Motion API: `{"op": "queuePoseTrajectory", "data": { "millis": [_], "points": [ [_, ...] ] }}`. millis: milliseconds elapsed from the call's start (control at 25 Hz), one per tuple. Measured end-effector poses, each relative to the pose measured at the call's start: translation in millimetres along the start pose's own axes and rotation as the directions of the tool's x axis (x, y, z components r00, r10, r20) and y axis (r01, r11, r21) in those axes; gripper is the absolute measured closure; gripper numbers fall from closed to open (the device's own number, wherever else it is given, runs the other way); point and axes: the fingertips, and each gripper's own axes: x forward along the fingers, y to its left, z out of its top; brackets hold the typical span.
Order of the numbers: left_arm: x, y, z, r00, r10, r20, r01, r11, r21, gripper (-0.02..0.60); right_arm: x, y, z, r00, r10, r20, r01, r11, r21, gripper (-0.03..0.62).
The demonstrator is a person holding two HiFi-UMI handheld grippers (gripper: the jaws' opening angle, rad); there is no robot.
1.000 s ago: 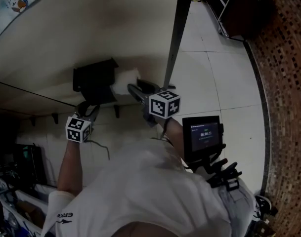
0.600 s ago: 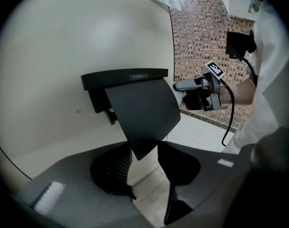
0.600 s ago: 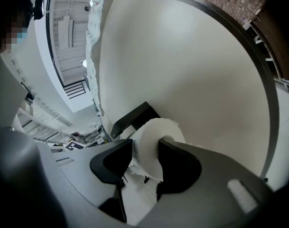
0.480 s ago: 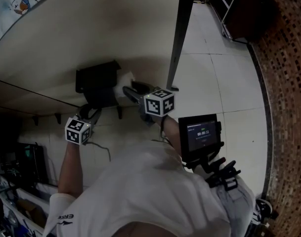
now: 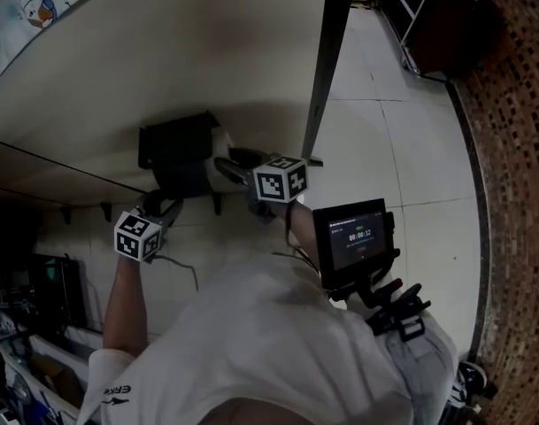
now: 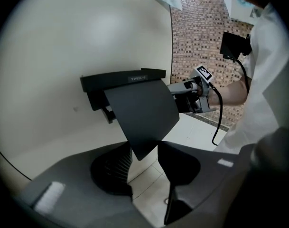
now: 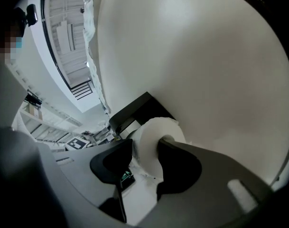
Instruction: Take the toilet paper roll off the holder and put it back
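**A:** Toilet paper roll (image 7: 151, 137): your right gripper (image 7: 145, 149) is clenched on it, one jaw in the core and the other on the outside of the winding. You hold it by its near end.

**B:** So its long axis runs straight on from your jaws, roughly level and along the wall (image 7: 220, 70). Just beyond the roll sits the black holder (image 7: 135, 110). The roll's far end is right at the holder, but you can't tell from here whether it is on the arm yet.

**A:** Your left gripper (image 6: 144, 152) comes at the holder from the other side. Its jaws stand apart, and the lower corner of the cover flap (image 6: 142, 110), tilted out from the wall, hangs between them unpinched.

**B:** Then I'd judge your right hand is the one to move. Push along the roll's axis toward your left gripper, not in toward the wall.
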Motion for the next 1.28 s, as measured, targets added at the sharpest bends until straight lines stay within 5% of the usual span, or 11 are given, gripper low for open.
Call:
{"op": "queuePoseTrajectory", "data": {
  "millis": [1000, 1280],
  "points": [
    [4.4, 9.4, 1.4, 1.000, -0.023, -0.012, 0.023, 1.000, 0.001, 0.414, 38.3, 9.1, -10.3, 0.984, 0.079, -0.161, -0.096, 0.990, -0.099, 0.414],
    [4.2, 10.2, 1.5, 1.000, -0.025, -0.009, 0.025, 1.000, 0.002, 0.414, 32.6, 8.1, -8.0, 0.981, 0.065, -0.180, -0.092, 0.984, -0.149, 0.361]
  ]
}}
